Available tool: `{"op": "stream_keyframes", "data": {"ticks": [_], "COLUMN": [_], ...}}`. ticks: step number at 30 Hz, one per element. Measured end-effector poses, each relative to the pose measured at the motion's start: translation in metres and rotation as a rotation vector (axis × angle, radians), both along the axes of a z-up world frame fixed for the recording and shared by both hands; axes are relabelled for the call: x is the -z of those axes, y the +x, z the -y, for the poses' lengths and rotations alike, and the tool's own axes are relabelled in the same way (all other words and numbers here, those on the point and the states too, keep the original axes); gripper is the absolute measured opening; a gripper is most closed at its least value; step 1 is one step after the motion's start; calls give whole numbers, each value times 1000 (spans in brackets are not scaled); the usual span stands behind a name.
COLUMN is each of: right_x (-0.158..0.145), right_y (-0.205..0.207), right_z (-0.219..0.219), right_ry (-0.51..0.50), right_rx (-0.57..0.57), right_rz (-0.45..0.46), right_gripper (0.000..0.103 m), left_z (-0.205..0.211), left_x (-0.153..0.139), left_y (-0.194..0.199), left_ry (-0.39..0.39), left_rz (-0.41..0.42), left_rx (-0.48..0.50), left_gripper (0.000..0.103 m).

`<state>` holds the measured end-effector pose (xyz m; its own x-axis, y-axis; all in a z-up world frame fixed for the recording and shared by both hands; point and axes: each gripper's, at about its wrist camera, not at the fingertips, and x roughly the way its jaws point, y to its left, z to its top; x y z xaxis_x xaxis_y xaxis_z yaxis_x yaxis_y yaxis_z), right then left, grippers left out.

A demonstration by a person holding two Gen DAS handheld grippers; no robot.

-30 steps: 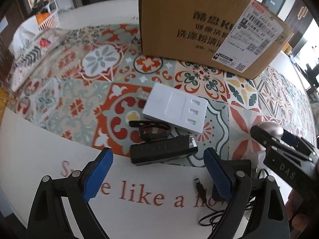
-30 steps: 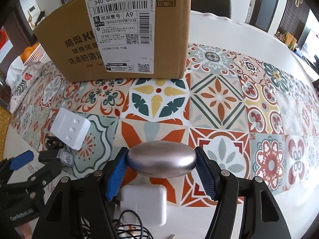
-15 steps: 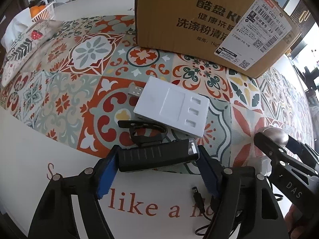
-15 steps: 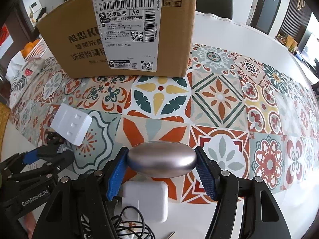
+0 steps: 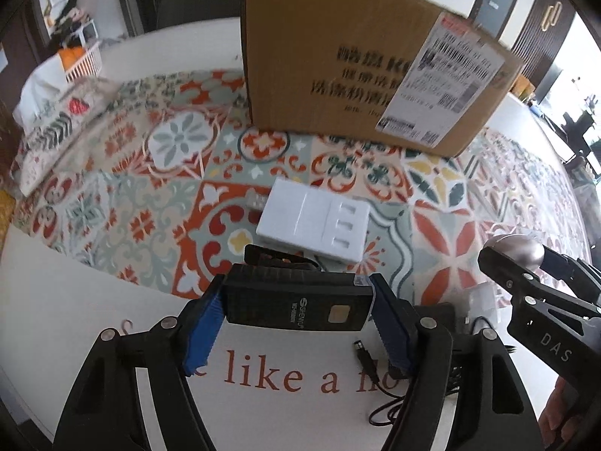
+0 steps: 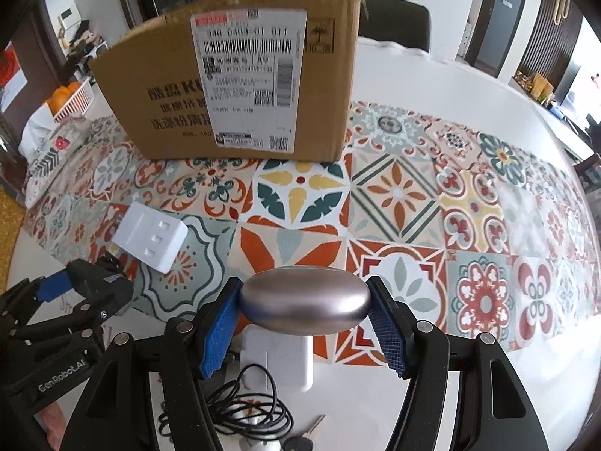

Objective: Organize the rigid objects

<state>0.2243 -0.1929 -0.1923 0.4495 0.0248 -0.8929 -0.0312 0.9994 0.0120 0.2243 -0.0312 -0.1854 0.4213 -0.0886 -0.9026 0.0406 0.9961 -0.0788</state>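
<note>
Now clamped end to end, a black rectangular flashlight-like device (image 5: 296, 306) sits between the blue pads of the left gripper (image 5: 296, 319), whose jaws have just been closing onto it, lifting it off the white desk (image 5: 75, 319) edge. Alongside, the right gripper (image 6: 304, 323) holds a smooth oval metal bar (image 6: 305, 300), half-open around it. Behind lie a white plastic socket plate (image 5: 313, 227) on the patterned tile mat (image 5: 150, 195) and a brown cardboard box (image 5: 338, 60), seemingly the destination for both.
</note>
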Motion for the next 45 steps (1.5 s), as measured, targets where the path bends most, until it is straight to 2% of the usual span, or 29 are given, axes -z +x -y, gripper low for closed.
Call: {"op": "stream_keyframes", "data": {"ticks": [12, 24, 37, 45], "right_x": [-49, -98, -139, -161], "right_y": [-8, -4, 19, 40], "right_z": [-4, -8, -7, -5], "right_ry": [11, 21, 45, 56], "right_rx": [-8, -20, -20, -22], "right_rz": [96, 204, 302, 353], "right_gripper": [66, 66, 66, 66], "left_z": [-1, -4, 0, 3], "left_x": [-52, -104, -155, -180], "left_y": [-12, -7, 17, 42], "left_ry": [-4, 9, 38, 23], "left_rz": [127, 259, 406, 450], "left_rx": [19, 46, 108, 140], "left_gripper": [73, 73, 73, 73]}}
